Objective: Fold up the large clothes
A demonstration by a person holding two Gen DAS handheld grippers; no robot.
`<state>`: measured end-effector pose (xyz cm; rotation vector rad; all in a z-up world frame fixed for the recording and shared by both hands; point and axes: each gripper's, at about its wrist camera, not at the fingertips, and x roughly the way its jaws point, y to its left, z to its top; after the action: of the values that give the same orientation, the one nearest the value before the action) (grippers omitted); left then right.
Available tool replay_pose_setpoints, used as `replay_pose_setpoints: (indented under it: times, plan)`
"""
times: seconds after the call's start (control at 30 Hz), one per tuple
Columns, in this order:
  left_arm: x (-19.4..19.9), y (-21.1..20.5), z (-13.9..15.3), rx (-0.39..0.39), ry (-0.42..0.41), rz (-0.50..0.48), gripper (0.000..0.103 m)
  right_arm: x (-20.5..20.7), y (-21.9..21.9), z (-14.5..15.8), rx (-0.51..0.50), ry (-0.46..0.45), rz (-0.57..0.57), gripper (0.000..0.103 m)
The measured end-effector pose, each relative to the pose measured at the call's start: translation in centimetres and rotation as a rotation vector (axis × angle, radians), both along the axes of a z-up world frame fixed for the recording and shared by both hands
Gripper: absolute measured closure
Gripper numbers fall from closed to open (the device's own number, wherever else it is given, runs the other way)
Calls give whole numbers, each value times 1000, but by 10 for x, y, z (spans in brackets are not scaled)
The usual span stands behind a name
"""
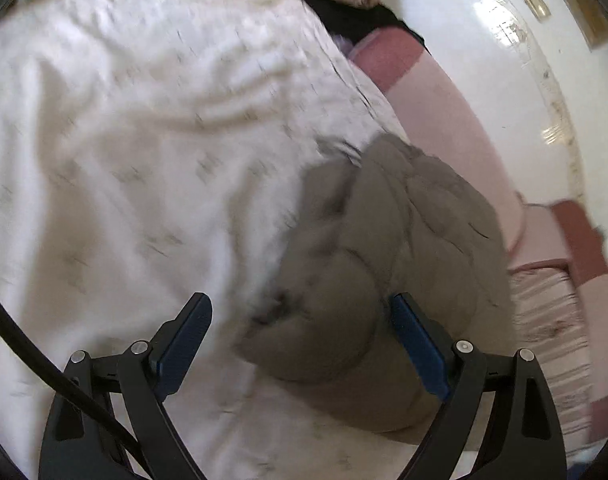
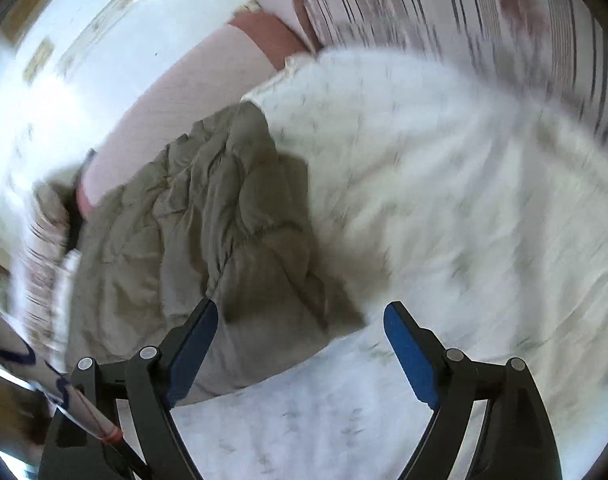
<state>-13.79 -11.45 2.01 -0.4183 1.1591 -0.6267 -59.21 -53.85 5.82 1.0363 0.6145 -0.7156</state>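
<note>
On a bed spread with a white quilted cover (image 1: 116, 152) printed with small grey marks lies a crumpled heap of olive-grey fabric, the large garment (image 1: 387, 264). In the left wrist view the heap sits toward the right-hand edge of the cover, beside a pink and dusty-red striped bed edge (image 1: 451, 120) and a glossy white floor (image 1: 515, 60) beyond it. The left gripper (image 1: 300, 312) points down at the near end of the heap with its black arms spread and its blue-padded fingers (image 1: 184, 344) wide apart; the left pad stands over bare white cover, the right pad overlaps the garment's side, and nothing is pinched between them. A black cable (image 1: 44, 364) curves across the lower left. The picture is smeared by motion.

In the right wrist view the same garment (image 2: 208, 232) lies left of centre, creased and bunched, its far end at the pink bed edge (image 2: 176, 92), the white cover (image 2: 443, 184) stretching right. The right gripper (image 2: 300, 320) is likewise spread wide, empty: its left blue pad (image 2: 192, 356) overlaps the garment's near corner, the right one over the cover. Striped bedding (image 2: 443, 4) shows at the top, blurred.
</note>
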Motion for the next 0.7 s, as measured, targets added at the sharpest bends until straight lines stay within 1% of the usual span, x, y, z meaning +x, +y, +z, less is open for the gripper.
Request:
replay_pose_setpoints:
  times: [0.03, 0.07, 0.1, 0.13, 0.17, 0.2, 0.23, 0.27, 0.3, 0.33, 0.4, 0.43, 0.5, 0.57, 0.63, 0.67, 0.7]
  plan:
    - [-1, -8, -7, -18, 30, -20, 12, 0, -2, -8, 53, -46, 3, 13]
    - [-3, -14, -10, -9, 37, -30, 12, 2, -3, -15, 85, -71, 1, 13]
    - [-5, -20, -12, 6, 25, -31, 12, 3, -4, -21, 110, -94, 2, 13]
    - [-9, -27, -11, 29, -12, -26, 16, 5, -5, -26, 133, -116, 4, 18]
    - [-12, -30, -7, 46, -46, -25, 19, 9, -7, -33, 172, -157, 10, 22]
    - [-17, -33, -2, 64, -88, -20, 27, 11, -9, -36, 186, -174, 9, 28]
    - [-24, -37, 5, 81, -132, -10, 34, 13, -9, -37, 182, -182, 9, 36]
    - [-30, -40, 10, 102, -169, -5, 37, 17, -9, -36, 170, -176, 17, 40]
    - [-39, -44, 16, 130, -215, -5, 43, 21, -8, -32, 144, -160, 29, 48]
    - [-47, -47, 21, 146, -242, -5, 46, 23, -5, -27, 113, -140, 39, 53]
    - [-60, -43, 29, 160, -248, -11, 48, 29, 4, -15, 35, -74, 63, 58]
    - [-71, -40, 34, 158, -251, -20, 48, 30, 9, -9, -15, -36, 70, 59]
    - [-88, -34, 39, 168, -256, -40, 48, 26, 10, -2, -46, -5, 66, 60]
    - [-104, -29, 37, 183, -277, -51, 48, 14, 8, 1, -39, -1, 53, 60]
    - [-119, -25, 35, 209, -310, -54, 47, 8, 5, -2, -24, 10, 59, 59]
    - [-120, -24, 31, 213, -310, -45, 45, 5, 2, -6, -4, 3, 54, 58]
    - [-119, -20, 31, 211, -299, -30, 40, -2, -2, -7, 13, -4, 49, 51]
